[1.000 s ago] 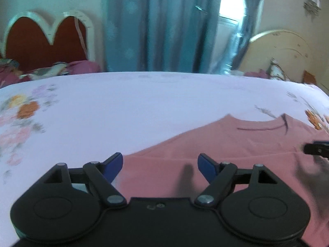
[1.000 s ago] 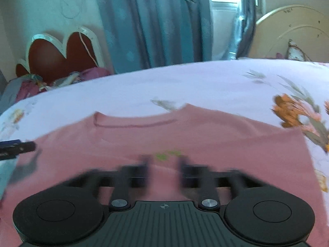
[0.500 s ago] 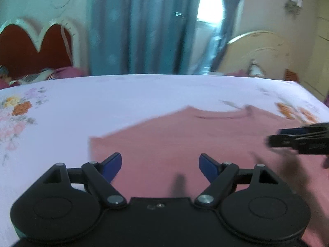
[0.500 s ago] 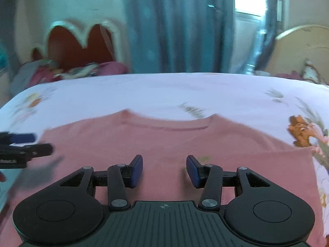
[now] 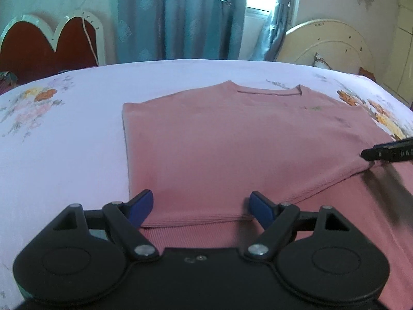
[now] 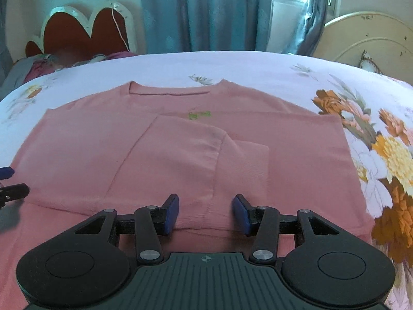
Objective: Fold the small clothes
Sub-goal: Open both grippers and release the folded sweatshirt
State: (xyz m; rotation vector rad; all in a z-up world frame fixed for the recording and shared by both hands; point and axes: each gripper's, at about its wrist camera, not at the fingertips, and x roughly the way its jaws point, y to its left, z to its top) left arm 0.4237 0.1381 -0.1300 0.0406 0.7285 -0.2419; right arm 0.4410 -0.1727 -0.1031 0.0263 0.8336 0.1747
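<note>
A pink long-sleeved top (image 5: 232,144) lies flat on the bed, neckline away from me, both sleeves folded in across the body. It also shows in the right wrist view (image 6: 180,155), with a small green mark (image 6: 198,115) on the chest. My left gripper (image 5: 201,206) is open and empty, low over the folded left sleeve near the hem. My right gripper (image 6: 205,213) is open and empty, over the cuff of the folded right sleeve near the hem. Its fingertips (image 5: 387,152) show at the right edge of the left wrist view.
The bed has a white sheet with flower prints (image 6: 382,149). A red heart-shaped headboard (image 5: 49,44) and teal curtains (image 5: 180,15) stand behind it. A cream round headboard (image 6: 366,41) is at the back right. Crumpled cloth (image 6: 46,64) lies at the far left.
Both grippers have pulled back toward the hem and steadied. The right jaws, blurred and closer together a second ago, stand open. The sleeves now lie folded over the body.
</note>
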